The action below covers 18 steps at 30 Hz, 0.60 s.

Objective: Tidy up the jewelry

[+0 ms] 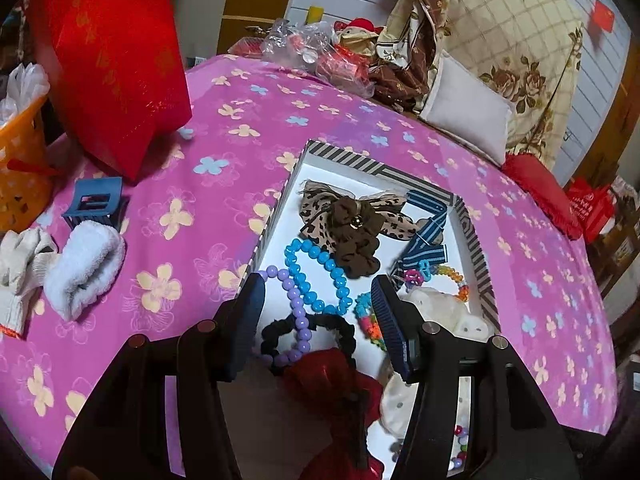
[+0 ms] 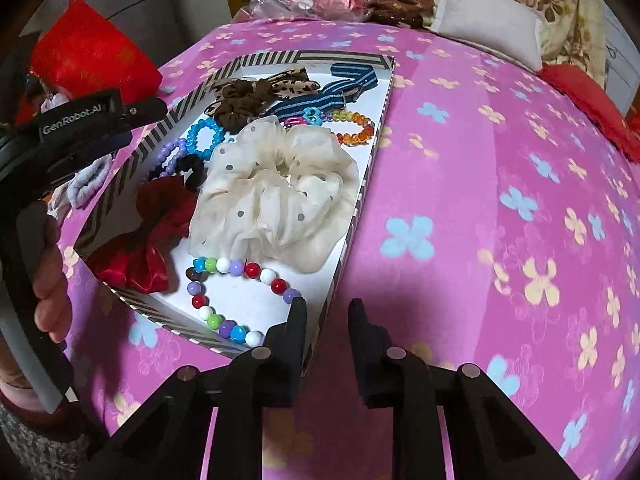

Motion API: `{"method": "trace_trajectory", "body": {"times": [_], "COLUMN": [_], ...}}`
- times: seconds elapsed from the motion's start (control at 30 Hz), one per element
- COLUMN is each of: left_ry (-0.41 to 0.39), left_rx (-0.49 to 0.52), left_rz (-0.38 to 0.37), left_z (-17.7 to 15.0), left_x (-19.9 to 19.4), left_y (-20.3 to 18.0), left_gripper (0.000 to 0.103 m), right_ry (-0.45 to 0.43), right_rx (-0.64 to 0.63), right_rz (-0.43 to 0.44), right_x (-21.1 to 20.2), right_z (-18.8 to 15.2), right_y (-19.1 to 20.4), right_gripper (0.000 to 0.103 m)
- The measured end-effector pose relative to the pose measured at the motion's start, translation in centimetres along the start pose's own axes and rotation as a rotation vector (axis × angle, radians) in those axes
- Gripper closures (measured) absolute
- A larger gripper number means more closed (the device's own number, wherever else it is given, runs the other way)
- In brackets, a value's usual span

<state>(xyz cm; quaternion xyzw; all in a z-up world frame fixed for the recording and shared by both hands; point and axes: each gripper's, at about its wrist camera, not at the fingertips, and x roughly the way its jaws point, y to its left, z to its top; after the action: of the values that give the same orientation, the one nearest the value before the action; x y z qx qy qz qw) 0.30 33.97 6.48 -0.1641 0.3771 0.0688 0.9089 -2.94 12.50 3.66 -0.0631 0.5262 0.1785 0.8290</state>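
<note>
A shallow rectangular box (image 2: 372, 152) with a striped black-and-white rim and smooth white floor sits on a pink bedspread (image 2: 480, 200) printed with blue and cream four-petal flowers. In the right wrist view, a puffy cream scrunchie (image 2: 276, 196) of sheer dotted fabric fills the box's middle; at its 6 o'clock lies a bracelet (image 2: 236, 300) of round glossy beads in mixed colours, and at its 9 o'clock a crinkled red satin scrunchie (image 2: 148, 236). The right gripper (image 2: 326, 312) hangs over the box's near rim at 6 o'clock, jaws apart, nothing between them. In the left wrist view, the left gripper (image 1: 318, 308) has its ribbed fingers spread wide and empty above a string of turquoise beads (image 1: 316, 276), a lilac bead loop (image 1: 296, 312) and a black ruffled hair tie (image 1: 312, 340). A leopard-print bow (image 1: 352, 216) lies toward 12 o'clock. Outside the box at 9 o'clock: a blue claw clip (image 1: 94, 202) and rolled fluffy white socks (image 1: 84, 268).
</note>
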Motion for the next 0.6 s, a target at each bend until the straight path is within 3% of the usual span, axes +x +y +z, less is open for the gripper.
{"method": "trace_trajectory", "body": {"times": [0.1,0.2,0.3,0.43,0.6], "left_ry": [0.006,-0.002,-0.017,-0.043,-0.067], "left_rx": [0.013,0.033,0.063,0.095,0.119], "left_rz": [-0.001,0.007,0.010,0.021,0.060], "left_z": [-0.2,-0.4,-0.7,-1.0,-1.6], "left_x": [0.1,-0.1,-0.5,-1.2,-2.0], "left_y": [-0.4,-1.0,-1.8,-2.8,-3.7], "left_gripper": [0.048,0.048,0.048,0.047,0.046], "right_ry": [-0.017,-0.054,-0.114,-0.166,-0.166], "right_rx": [-0.017,-0.012,0.004,-0.010,0.024], "right_rz": [-0.014,-0.006,0.003,-0.034,-0.040], "right_x": [-0.3,-1.1,-2.7,-4.5,-5.1], "right_z": [-0.4,-0.6,-0.8,-1.2,-1.8], "right_y": [0.3,0.2,-0.2,-0.8,-2.5], "right_gripper": [0.082,0.075,0.056,0.055,0.054]}}
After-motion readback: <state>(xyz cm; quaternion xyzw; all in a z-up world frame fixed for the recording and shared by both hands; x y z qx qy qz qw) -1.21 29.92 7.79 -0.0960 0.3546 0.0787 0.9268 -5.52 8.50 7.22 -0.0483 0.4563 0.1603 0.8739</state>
